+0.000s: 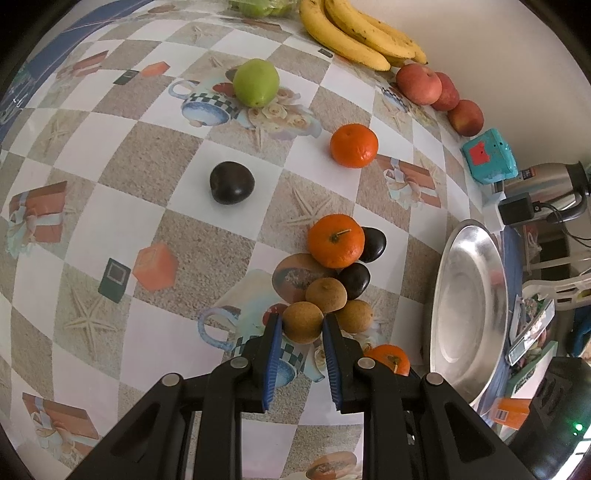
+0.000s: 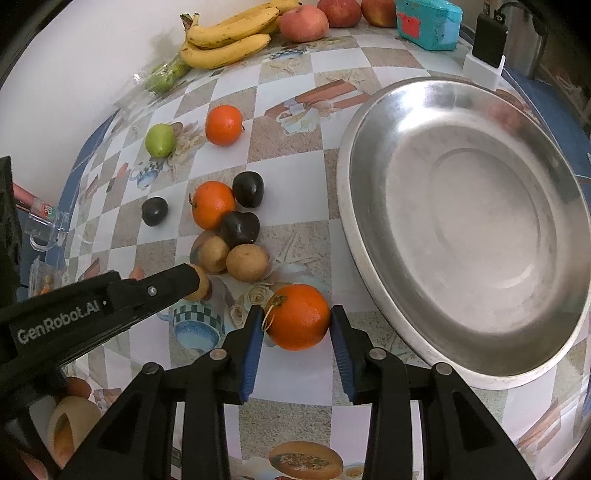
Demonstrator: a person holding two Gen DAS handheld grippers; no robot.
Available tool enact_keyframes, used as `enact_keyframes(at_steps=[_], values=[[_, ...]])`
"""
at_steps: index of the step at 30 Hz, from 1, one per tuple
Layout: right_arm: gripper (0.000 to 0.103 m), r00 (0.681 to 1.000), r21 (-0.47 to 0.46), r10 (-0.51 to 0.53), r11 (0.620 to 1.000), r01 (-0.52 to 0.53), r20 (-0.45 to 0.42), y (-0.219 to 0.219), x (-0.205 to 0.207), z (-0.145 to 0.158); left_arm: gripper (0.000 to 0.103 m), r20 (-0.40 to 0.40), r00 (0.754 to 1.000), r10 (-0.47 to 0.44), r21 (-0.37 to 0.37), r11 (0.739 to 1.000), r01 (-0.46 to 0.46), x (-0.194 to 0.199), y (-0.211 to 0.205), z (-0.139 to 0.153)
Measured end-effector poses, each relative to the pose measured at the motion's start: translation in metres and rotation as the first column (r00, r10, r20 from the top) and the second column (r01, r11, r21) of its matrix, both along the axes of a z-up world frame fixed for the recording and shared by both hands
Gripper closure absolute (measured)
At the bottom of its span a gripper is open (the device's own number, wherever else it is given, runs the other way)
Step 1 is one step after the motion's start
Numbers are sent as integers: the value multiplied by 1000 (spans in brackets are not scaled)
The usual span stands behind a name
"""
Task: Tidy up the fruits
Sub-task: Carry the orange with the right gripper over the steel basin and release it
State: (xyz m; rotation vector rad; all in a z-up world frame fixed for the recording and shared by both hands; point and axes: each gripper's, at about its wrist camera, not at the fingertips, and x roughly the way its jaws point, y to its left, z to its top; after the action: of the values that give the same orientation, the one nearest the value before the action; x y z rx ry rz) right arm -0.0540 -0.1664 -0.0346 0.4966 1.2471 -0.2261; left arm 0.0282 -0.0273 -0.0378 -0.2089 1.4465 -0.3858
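My left gripper (image 1: 302, 323) is shut on a small brown round fruit (image 1: 302, 320) at the near end of a fruit cluster; the same fruit shows in the right wrist view (image 2: 201, 284) behind the left gripper's finger. My right gripper (image 2: 297, 321) is shut on an orange (image 2: 297, 316) resting on the tablecloth, just left of the steel bowl (image 2: 469, 229). Two more brown fruits (image 2: 246, 263), dark plums (image 2: 240, 228) and an orange (image 2: 213, 205) lie in the cluster. A lone plum (image 1: 232, 182), an orange (image 1: 354, 146) and a green fruit (image 1: 255, 82) lie farther out.
Bananas (image 1: 354, 33) and red apples (image 1: 419, 83) lie along the wall. A teal box (image 1: 489, 155), a charger and a steel kettle (image 1: 546, 184) stand by the bowl (image 1: 469, 310). A clear glass mug (image 2: 46, 221) sits at the table's left edge.
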Motion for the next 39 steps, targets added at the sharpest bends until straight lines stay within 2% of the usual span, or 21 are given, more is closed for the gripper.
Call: enact_keyframes(at_steps=[7,11,17,19,24,31,36,39], values=[[65,997,-18,-16,1000,17,74,-1,-7,19,79,53,998,-19,-18,1000,20,-1,-3,14],[65,995,-25,-41,999,43,89,-7,-9,22,79,81,996,-29,-27,999,31,-2,-6,19],[65,978,-59,-154,985,163,140,-34,-26,37,79,131,990,-56,-44,997,62,-3,-15,27],[65,968,-105,-210,969,226,140,-46,-32,40,79,158,984,-77,-43,995,85,-5,-22,31],[65,942,-146,-312,933,328,124,-72,-40,39,79,235,959,-161,-56,982,179,-13,-51,38],[65,916,-155,-389,903,401,102,-94,-48,32,79,300,904,-304,-65,939,337,-32,-101,35],[65,901,-145,-427,890,433,68,-102,-55,23,79,309,882,-355,-78,915,395,-39,-119,30],[65,900,-144,-433,888,436,56,-102,-57,20,80,307,881,-361,-88,911,404,-43,-120,29]])
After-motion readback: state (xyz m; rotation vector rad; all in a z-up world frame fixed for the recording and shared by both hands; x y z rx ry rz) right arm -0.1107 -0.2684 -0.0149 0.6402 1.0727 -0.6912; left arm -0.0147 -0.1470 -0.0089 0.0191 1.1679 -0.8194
